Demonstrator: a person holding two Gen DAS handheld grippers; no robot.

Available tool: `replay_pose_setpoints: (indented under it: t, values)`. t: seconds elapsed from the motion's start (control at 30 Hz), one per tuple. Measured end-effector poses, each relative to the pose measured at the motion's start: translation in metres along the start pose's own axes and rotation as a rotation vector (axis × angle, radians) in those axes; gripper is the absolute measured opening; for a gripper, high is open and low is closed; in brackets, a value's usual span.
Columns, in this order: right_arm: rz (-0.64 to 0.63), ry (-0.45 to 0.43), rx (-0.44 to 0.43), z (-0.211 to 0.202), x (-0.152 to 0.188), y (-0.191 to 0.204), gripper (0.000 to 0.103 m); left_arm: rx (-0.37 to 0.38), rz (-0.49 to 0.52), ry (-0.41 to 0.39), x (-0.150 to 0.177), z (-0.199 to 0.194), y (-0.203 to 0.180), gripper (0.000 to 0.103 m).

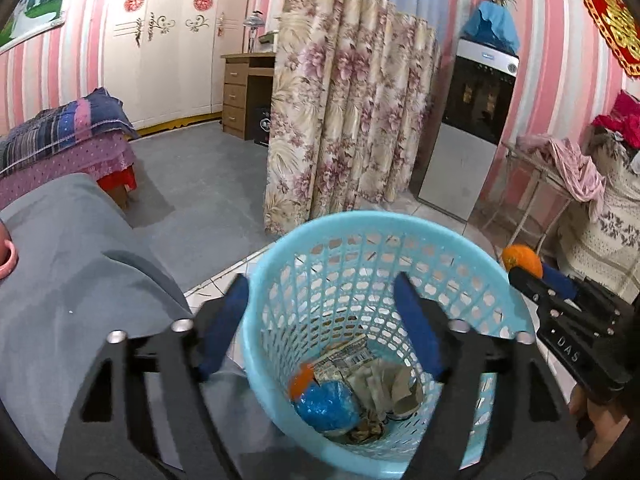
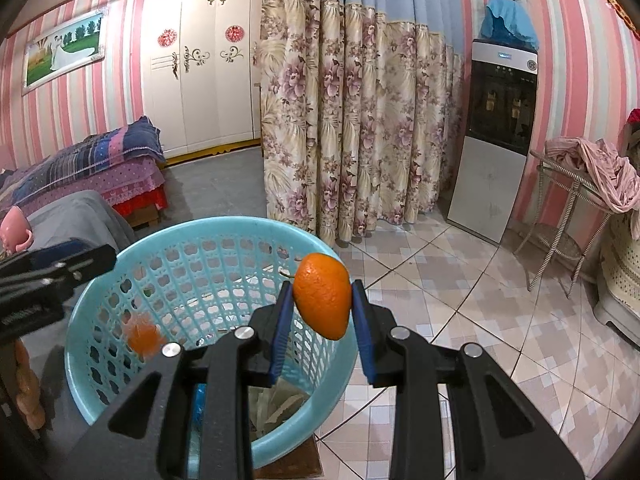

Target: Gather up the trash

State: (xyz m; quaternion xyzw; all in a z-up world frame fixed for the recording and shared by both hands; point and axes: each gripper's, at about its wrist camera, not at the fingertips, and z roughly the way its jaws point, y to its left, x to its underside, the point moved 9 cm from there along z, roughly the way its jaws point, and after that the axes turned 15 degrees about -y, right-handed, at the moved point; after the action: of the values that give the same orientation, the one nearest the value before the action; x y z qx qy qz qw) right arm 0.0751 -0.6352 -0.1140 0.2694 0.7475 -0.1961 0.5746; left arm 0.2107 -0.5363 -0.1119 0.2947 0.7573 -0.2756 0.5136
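Note:
A light blue mesh basket (image 1: pixel 372 232) stands in front of me; it also shows in the right wrist view (image 2: pixel 224 228). Inside lie a blue plastic bag (image 1: pixel 326 406), crumpled paper (image 1: pixel 390 388) and a blurred orange piece (image 1: pixel 301 380), also in the right wrist view (image 2: pixel 142 336). My left gripper (image 1: pixel 320 312) is open and empty, its fingers straddling the basket's near left rim. My right gripper (image 2: pixel 320 300) is shut on an orange peel piece (image 2: pixel 324 294) over the basket's right rim; it also shows in the left wrist view (image 1: pixel 522 260).
A grey-covered surface (image 1: pixel 80 272) lies left of the basket. A floral curtain (image 1: pixel 348 120) hangs behind, with a water dispenser (image 1: pixel 476 120) to its right. A wire side table with clothes (image 2: pixel 576 184) stands at the right. Tiled floor (image 2: pixel 460 280) lies to the right.

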Motion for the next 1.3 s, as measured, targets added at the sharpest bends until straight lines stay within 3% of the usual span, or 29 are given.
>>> replay_pose_setpoints:
  t: [0.37, 0.7, 0.77, 0.83, 0.87, 1.03, 1.3]
  values:
    - [0.003, -0.005, -0.023, 0.008, 0.001, 0.024, 0.030, -0.043, 0.010, -0.001, -0.007, -0.012, 0.031, 0.096]
    - [0.005, -0.020, -0.010, 0.012, -0.009, 0.043, 0.032, -0.057, 0.020, -0.013, -0.015, -0.022, 0.048, 0.097]
    - [0.001, -0.018, -0.006, 0.012, -0.010, 0.046, 0.039, -0.058, 0.017, -0.014, -0.016, -0.024, 0.052, 0.097]
    - [0.003, -0.023, -0.006, 0.012, -0.011, 0.050, 0.071, -0.068, 0.024, -0.014, -0.016, -0.026, 0.057, 0.097]
    - [0.004, -0.031, -0.002, 0.010, -0.013, 0.051, 0.075, -0.073, 0.030, -0.015, -0.016, -0.027, 0.060, 0.097]
    - [-0.014, -0.040, 0.017, 0.006, -0.017, 0.058, 0.092, -0.079, 0.015, -0.024, -0.021, -0.035, 0.073, 0.097]
    - [-0.033, -0.050, 0.027, -0.011, -0.025, 0.077, 0.098, -0.111, 0.028, -0.040, -0.027, -0.065, 0.099, 0.097]
